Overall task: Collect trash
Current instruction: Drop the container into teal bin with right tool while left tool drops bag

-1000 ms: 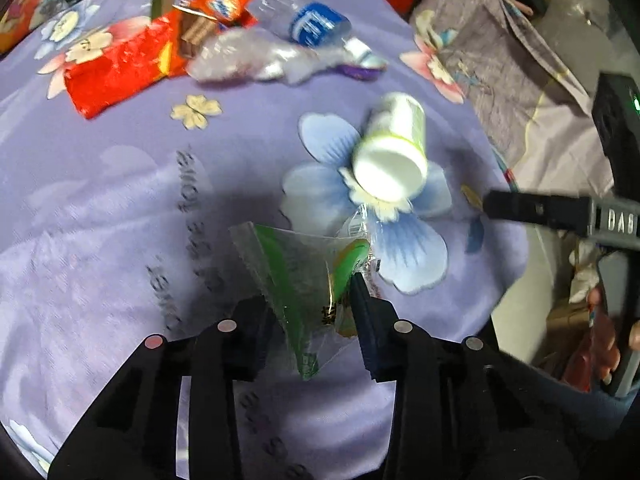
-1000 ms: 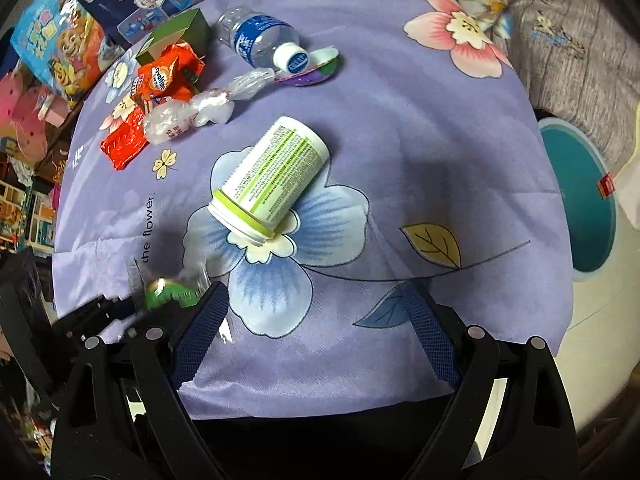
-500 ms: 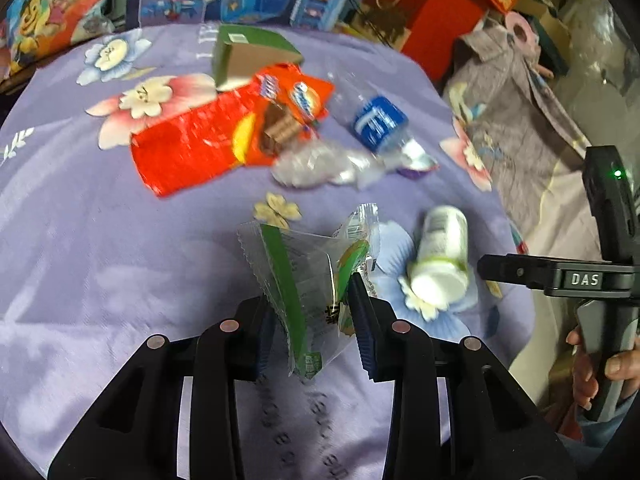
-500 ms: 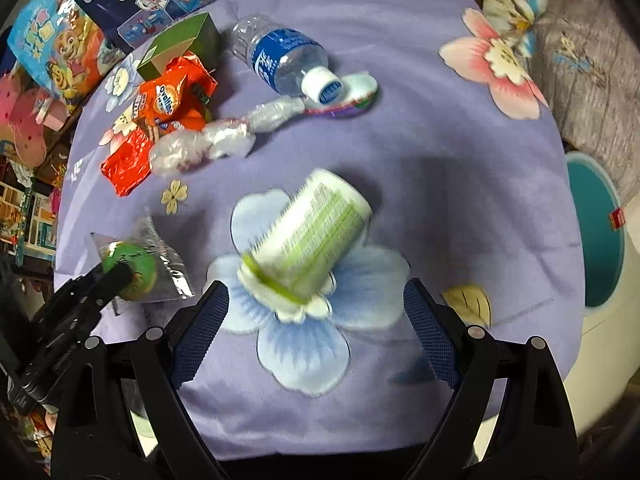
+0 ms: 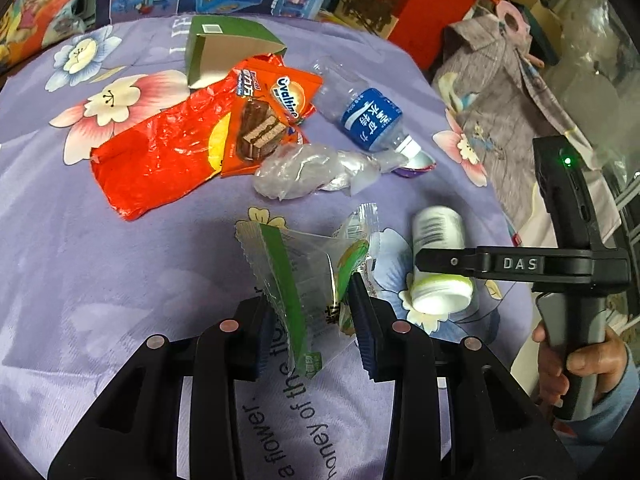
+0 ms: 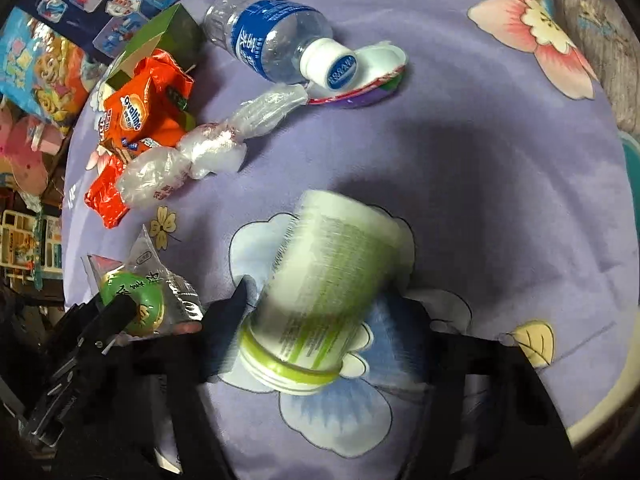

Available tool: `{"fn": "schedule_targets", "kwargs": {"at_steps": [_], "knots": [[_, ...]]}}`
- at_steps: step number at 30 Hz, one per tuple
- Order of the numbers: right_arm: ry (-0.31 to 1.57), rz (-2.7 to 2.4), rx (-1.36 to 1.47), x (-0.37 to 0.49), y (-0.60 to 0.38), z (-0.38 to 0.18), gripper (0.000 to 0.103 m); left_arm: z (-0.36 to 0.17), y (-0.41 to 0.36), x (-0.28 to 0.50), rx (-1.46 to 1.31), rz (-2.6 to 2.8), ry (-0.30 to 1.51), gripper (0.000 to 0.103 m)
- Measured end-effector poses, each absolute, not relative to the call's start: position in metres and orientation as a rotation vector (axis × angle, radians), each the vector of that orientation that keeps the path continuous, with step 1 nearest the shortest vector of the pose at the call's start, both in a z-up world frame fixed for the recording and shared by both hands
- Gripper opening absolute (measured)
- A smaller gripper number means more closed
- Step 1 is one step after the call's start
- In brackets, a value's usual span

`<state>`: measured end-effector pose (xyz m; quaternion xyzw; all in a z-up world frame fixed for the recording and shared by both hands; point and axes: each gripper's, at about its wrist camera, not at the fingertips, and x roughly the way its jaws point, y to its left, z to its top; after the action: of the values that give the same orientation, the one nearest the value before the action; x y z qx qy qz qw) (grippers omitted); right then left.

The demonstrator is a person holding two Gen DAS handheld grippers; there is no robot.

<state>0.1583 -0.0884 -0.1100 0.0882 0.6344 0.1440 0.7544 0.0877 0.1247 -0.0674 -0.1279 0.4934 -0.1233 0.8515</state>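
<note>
My left gripper [image 5: 310, 316] is shut on a clear plastic wrapper with green print [image 5: 308, 276] and holds it above the purple flowered tablecloth [image 5: 100, 264]; the wrapper also shows in the right wrist view [image 6: 138, 292]. A white jar with a green band [image 6: 324, 304] lies on its side between the open fingers of my right gripper [image 6: 324, 312]; it also shows in the left wrist view [image 5: 438, 264], under the right gripper's finger [image 5: 452, 262]. I cannot tell whether the fingers touch the jar.
Farther back lie a red foil bag [image 5: 160, 164], an orange Ovaltine wrapper [image 5: 272, 116], a green carton [image 5: 224, 50], a crumpled clear bag [image 5: 304, 170], a blue-labelled water bottle [image 6: 272, 38] and a purple lid [image 6: 368, 80]. A teal bin [image 6: 632, 184] stands off the table's right edge.
My right gripper has moved forward and down, so the white jar now lies between its fingers. My left gripper, still holding the wrapper, has pulled back and risen a little.
</note>
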Motion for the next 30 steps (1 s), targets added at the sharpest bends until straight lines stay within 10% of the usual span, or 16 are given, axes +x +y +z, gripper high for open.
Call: {"fn": "schedule_targets", "kwargs": {"at_steps": [30], "knots": [[1.028, 0.075, 0.456, 0.140, -0.353, -0.019, 0.052, -0.004, -0.123, 0.142, 0.073, -0.573, 0.978, 0.036]]}}
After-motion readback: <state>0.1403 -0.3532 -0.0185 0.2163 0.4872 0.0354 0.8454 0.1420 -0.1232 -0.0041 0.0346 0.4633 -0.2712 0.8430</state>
